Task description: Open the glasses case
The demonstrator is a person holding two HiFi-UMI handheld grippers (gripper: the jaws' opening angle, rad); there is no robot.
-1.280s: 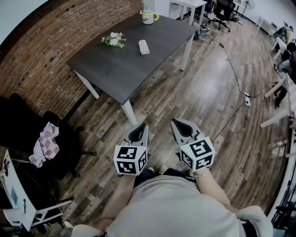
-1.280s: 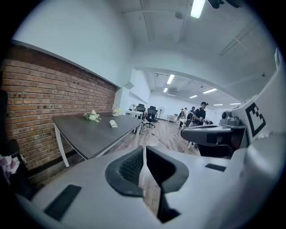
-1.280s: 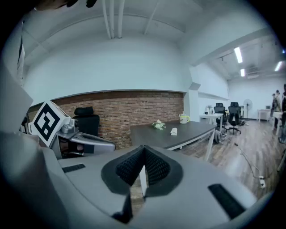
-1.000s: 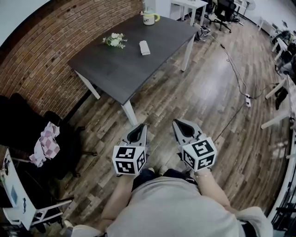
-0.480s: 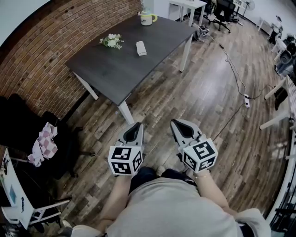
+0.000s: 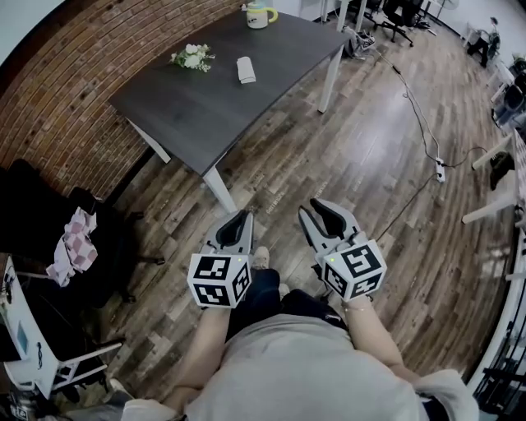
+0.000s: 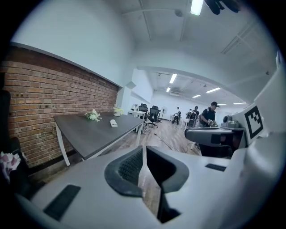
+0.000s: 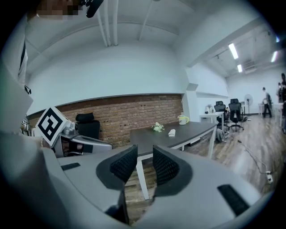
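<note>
A dark grey tabletop (image 6: 205,103) on white legs (image 6: 218,189) stands on the wood-plank floor (image 6: 362,156), with 1 long side running beside the brick wall (image 6: 57,90). 3 things are on the tabletop, all toward its far end and apart from one another. A small bunch of white flowers (image 6: 191,57) lies near the tabletop's wall-side edge. A small pale glasses case (image 6: 244,70) lies about midway across the tabletop. A mug (image 6: 257,15) with yellow-green trim stands by the tabletop's far edge. On the floor, well to the right of the tabletop, lies a white power strip (image 6: 441,170) on a thin cable (image 6: 415,111).
</note>
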